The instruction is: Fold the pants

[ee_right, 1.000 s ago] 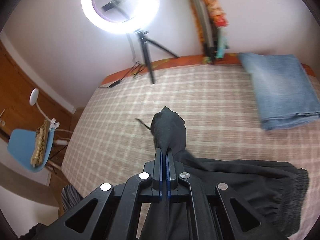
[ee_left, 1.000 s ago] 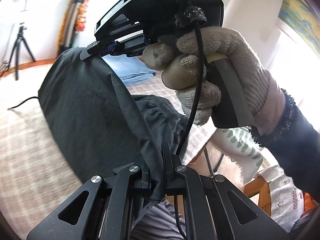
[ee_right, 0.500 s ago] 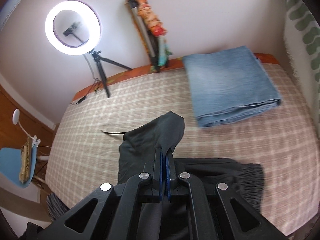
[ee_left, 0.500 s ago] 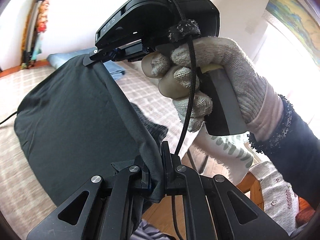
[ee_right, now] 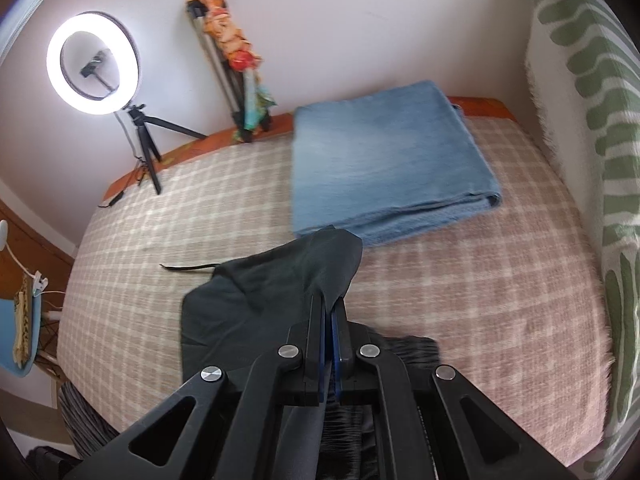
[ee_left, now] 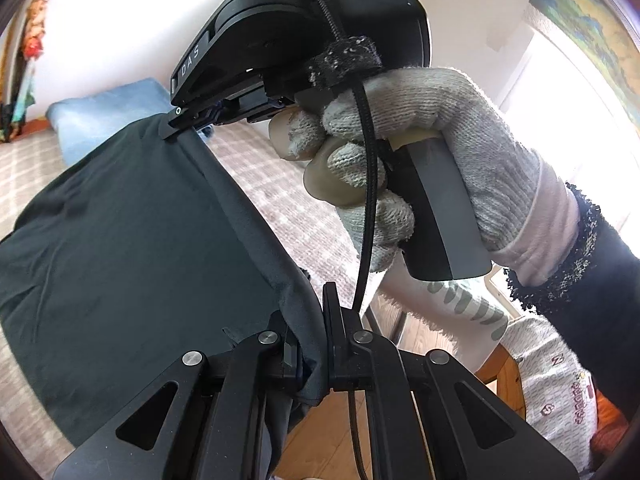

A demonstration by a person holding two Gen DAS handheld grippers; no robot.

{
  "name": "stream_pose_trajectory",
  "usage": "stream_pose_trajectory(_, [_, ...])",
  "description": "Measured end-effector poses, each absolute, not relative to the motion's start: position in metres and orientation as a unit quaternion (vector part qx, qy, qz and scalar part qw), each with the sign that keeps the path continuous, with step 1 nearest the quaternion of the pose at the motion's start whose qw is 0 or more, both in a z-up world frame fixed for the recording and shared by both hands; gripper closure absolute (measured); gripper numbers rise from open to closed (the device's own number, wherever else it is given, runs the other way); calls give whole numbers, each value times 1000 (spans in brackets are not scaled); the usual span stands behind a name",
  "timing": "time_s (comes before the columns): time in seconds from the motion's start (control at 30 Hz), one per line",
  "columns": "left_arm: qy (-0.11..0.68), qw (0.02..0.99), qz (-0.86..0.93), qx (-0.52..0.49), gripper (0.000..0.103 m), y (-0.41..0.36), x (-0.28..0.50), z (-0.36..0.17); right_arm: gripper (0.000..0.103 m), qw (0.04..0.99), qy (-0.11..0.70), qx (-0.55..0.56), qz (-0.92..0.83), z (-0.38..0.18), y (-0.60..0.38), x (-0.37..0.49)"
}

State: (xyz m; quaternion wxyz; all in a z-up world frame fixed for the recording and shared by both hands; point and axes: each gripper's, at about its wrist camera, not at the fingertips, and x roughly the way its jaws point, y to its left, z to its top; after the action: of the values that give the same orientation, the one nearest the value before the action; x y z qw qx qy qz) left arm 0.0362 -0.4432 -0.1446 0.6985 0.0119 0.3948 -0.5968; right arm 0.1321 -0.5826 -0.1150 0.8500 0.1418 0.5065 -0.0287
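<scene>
The black pants [ee_left: 132, 248] hang stretched between my two grippers above the checked bedspread [ee_left: 288, 204]. My left gripper [ee_left: 316, 320] is shut on one corner of the fabric edge at the bottom of the left wrist view. A gloved hand [ee_left: 432, 152] holds my right gripper [ee_left: 180, 122], which pinches the far corner of the same edge. In the right wrist view my right gripper [ee_right: 330, 308] is shut on the black pants [ee_right: 280, 280], whose folded part drapes down to the bed; the gathered waistband [ee_right: 404, 348] shows just below.
Folded blue jeans [ee_right: 384, 160] lie on the checked bedspread [ee_right: 500, 280] at the far side. A ring light on a tripod [ee_right: 94, 62] and a folded tripod [ee_right: 232, 64] stand by the wall. A leaf-patterned cloth [ee_right: 592, 160] hangs at the right edge. A blue chair [ee_right: 20, 340] stands left of the bed.
Both grippers have carried the black pants sideways across the bed towards the folded jeans. The fabric is now folded over itself, with the waistband largely hidden beneath. Both grips held throughout.
</scene>
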Motion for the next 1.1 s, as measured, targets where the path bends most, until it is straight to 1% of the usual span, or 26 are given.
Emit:
stream_pose_trajectory(0.37, [424, 694, -582, 24, 97, -468, 41, -160, 103, 844, 514, 148, -41, -149, -619, 130])
stream_pose_trajectory(0.4, [426, 694, -580, 25, 89, -468, 41, -161, 103, 845, 513, 145, -39, -151, -620, 130])
stream_pose_trajectory(0.57, [434, 690, -579, 30, 79, -461, 40, -156, 102, 849, 509, 132, -39, -157, -620, 133])
stream_pose_trajectory(0.63, [440, 686, -578, 31, 74, -457, 40, -154, 97, 854, 505, 115, -53, -158, -621, 135])
stream_pose_trajectory(0.67, [442, 685, -578, 32, 73, -454, 39, -152, 91, 854, 505, 110, -63, -158, -622, 135])
stream_pose_trajectory(0.7, [440, 686, -578, 32, 73, -449, 38, -149, 78, 855, 501, 111, -73, -157, -626, 133])
stream_pose_trajectory(0.73, [437, 686, -581, 32, 72, -445, 38, -146, 72, 855, 499, 119, -75, -156, -630, 131])
stream_pose_trajectory(0.77, [431, 688, -583, 36, 70, -439, 37, -141, 72, 855, 497, 128, -77, -154, -634, 128])
stream_pose_trajectory(0.87, [412, 698, -584, 38, 58, -424, 36, -127, 70, 858, 489, 140, -71, -144, -638, 111])
stream_pose_trajectory(0.93, [410, 700, -584, 35, 58, -409, 36, -119, 64, 858, 485, 155, -65, -139, -640, 95])
stream_pose_trajectory(1.0, [410, 708, -574, 34, 58, -392, 40, -114, 63, 858, 481, 172, -60, -136, -641, 74])
stream_pose_trajectory(1.1, [416, 730, -542, 36, 58, -358, 53, -113, 62, 855, 487, 163, -63, -141, -634, 45])
